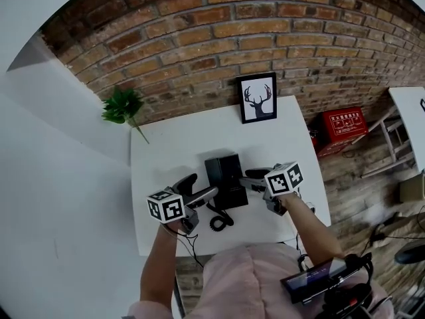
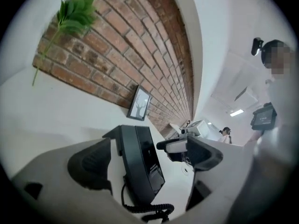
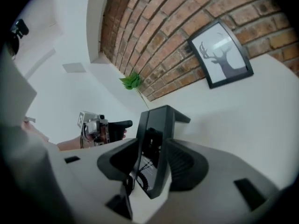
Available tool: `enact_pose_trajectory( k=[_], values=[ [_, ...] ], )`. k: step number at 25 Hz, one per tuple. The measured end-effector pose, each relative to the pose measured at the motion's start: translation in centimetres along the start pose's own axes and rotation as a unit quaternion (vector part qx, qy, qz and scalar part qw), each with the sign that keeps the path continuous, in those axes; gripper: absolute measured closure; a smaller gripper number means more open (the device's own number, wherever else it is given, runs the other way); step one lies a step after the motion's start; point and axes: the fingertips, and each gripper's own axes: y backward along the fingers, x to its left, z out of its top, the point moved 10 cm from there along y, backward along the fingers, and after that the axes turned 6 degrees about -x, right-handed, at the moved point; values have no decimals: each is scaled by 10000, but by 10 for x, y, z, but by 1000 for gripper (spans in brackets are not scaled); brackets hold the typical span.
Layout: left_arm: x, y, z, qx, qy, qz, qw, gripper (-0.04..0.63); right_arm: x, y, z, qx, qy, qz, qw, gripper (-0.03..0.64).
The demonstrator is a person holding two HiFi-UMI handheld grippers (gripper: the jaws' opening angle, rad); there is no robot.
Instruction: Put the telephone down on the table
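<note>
Lettering on red box (image 1: 342, 126) too small to read. Black telephone (image 1: 226, 178) flat on white worktop (image 1: 166, 145), between left tool (image 1: 198, 189) and right tool (image 1: 252, 179), near both. Both tools spread, pinching nothing.

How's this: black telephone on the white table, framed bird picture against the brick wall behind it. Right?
No. The framed picture shows a deer's head with antlers, not a bird; the head view shows it. The rest holds: black telephone on the white table, picture against the brick wall.
</note>
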Motion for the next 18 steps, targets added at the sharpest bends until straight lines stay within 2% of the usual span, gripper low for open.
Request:
enact_pose_trajectory(
  k=[3,6,8,11,13,18],
  values=[
    [-26,4,21,-645,-478,241,9965,114,21,9,22,-368,431,-185,9982,423],
    [-57,9,48,-1471,-917,512,9835,183,51,19,46,-789,1038,-424,9906,437],
    [-79,15,66,-2049,-1324,839,9662,236,73,27,63,-1138,1450,-573,9812,453],
    [-110,24,88,-2608,-2087,1408,9320,340,105,41,86,-1686,2052,-778,9610,492],
    [-125,29,99,-2826,-2481,1632,9121,371,123,47,95,-2015,2416,-954,9444,521],
    [-158,32,115,-3141,-3217,1907,8726,488,156,58,106,-2670,3167,-1388,8995,593]
  ],
)
